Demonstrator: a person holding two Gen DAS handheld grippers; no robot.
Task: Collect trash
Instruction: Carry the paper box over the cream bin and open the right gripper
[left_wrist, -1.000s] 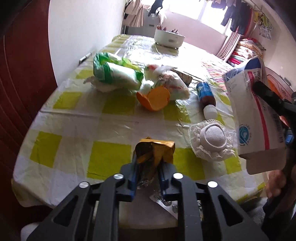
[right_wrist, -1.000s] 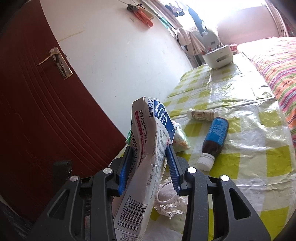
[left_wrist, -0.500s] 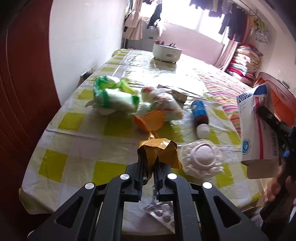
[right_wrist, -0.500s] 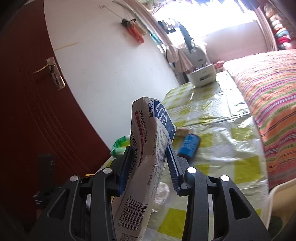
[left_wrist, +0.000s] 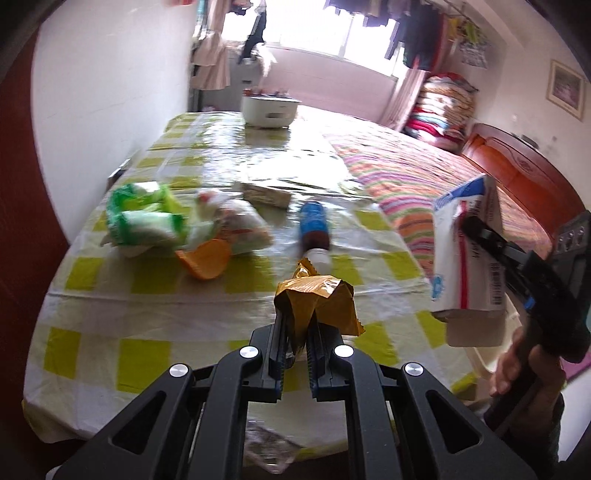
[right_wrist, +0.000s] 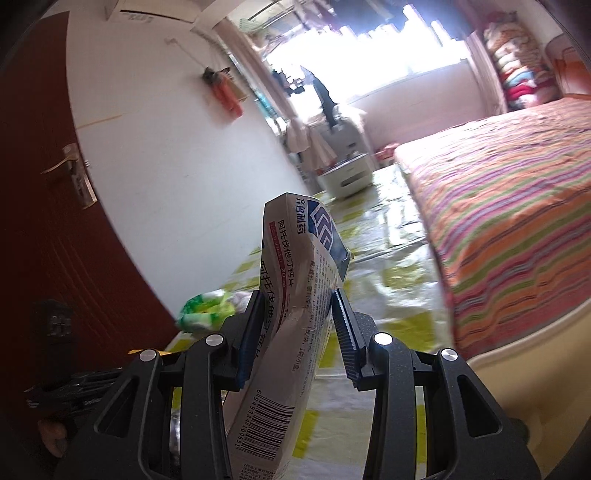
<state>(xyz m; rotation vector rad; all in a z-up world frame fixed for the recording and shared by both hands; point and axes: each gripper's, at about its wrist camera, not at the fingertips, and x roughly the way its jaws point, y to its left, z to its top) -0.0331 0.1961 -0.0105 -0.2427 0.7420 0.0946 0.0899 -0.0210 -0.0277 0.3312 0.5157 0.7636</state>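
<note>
Left gripper (left_wrist: 297, 332) clamped on a crumpled gold wrapper (left_wrist: 317, 299), lifted clear above the surface (left_wrist: 207, 314). No print readable on the wrapper. Right gripper (right_wrist: 295, 325) clamped on a white medicine box (right_wrist: 295, 295), dented where the pads press. Chinese characters down the box's side, a blue logo at the top, a red stripe, "20" just legible, a barcode at the near end with digits cut off by the frame. Ahead of the left gripper: orange peel (left_wrist: 205, 260), green-and-white bags (left_wrist: 142, 221), a clear bag (left_wrist: 240, 225), a blue-labelled bottle (left_wrist: 314, 230), all blurred, labels unreadable. Bare checked cloth between the left gripper and that litter. Near edge of the surface below the left gripper; striped bed (right_wrist: 517, 236) close along the right. Something shiny under the left gripper, too hidden to name.
</note>
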